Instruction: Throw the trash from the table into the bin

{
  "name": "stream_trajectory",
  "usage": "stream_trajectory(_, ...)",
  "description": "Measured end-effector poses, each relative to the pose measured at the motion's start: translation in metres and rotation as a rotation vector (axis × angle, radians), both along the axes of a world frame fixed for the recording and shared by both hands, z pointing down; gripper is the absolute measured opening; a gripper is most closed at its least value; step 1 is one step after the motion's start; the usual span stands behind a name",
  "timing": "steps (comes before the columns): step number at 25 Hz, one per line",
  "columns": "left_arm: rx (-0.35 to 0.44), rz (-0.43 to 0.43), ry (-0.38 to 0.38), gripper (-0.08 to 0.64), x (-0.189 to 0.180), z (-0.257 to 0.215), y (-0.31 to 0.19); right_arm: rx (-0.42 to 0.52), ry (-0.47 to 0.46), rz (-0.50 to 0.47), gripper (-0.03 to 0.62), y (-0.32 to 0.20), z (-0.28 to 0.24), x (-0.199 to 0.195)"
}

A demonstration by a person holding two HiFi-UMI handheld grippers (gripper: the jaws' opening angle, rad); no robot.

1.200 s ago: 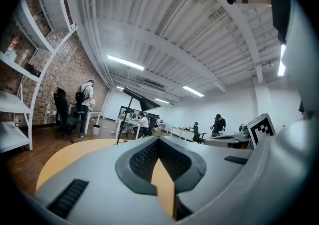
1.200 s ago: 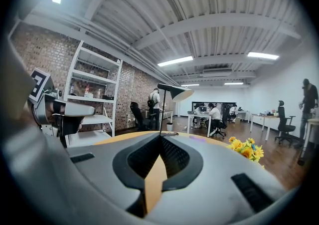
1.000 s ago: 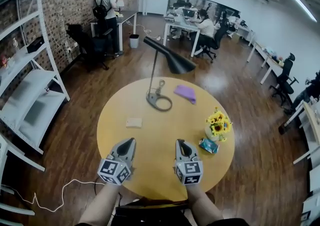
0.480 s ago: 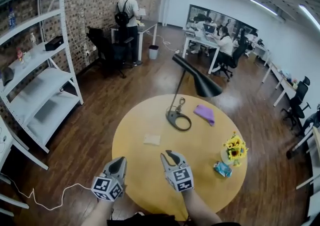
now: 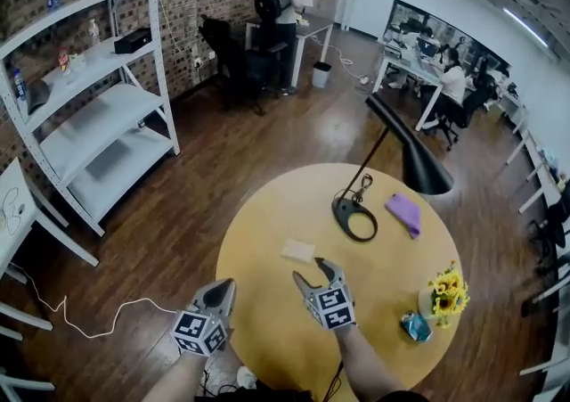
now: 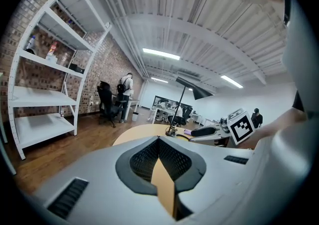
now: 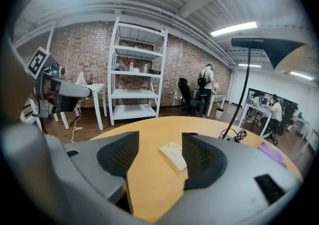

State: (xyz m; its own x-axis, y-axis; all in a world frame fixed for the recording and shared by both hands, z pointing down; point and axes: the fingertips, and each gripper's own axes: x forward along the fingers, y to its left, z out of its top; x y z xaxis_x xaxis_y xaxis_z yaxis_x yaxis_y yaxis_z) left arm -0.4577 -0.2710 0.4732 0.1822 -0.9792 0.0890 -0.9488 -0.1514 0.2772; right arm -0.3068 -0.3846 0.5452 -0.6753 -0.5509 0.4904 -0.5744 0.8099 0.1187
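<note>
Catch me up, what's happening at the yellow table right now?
A person holds a gripper in each hand over the round yellow table. The right gripper has just been opening its jaws; they stand apart, aimed at the pale flat packet lying on the tabletop just ahead, and nothing is gripped yet. The left gripper is shut and empty at the table's near edge. A teal wrapper lies beside the yellow flowers, untouched.

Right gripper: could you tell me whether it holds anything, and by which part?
Nothing is held. The right gripper has just been opening its jaws, nothing between them; the pale packet lies ahead, untouched.
</note>
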Motion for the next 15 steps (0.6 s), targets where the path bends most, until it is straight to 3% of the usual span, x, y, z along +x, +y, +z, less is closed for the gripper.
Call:
stream_trajectory(3,-0.028,-0.006,-0.005,0.0,0.002,0.015,-0.01,-0.006,0.07,-0.042,0.348,-0.022,0.03,-0.005)
stream_trajectory(10,-0.112,-0.064,0.017,0.0,-0.013,0.059,-0.014,-0.053,0.183,-0.163,0.348,-0.068,0.093,-0.032)
stream_trajectory(15,-0.164,-0.101,0.025,0.0,-0.023,0.081,-0.003,-0.125,0.195,-0.191,0.35,-0.091,0.12,-0.038)
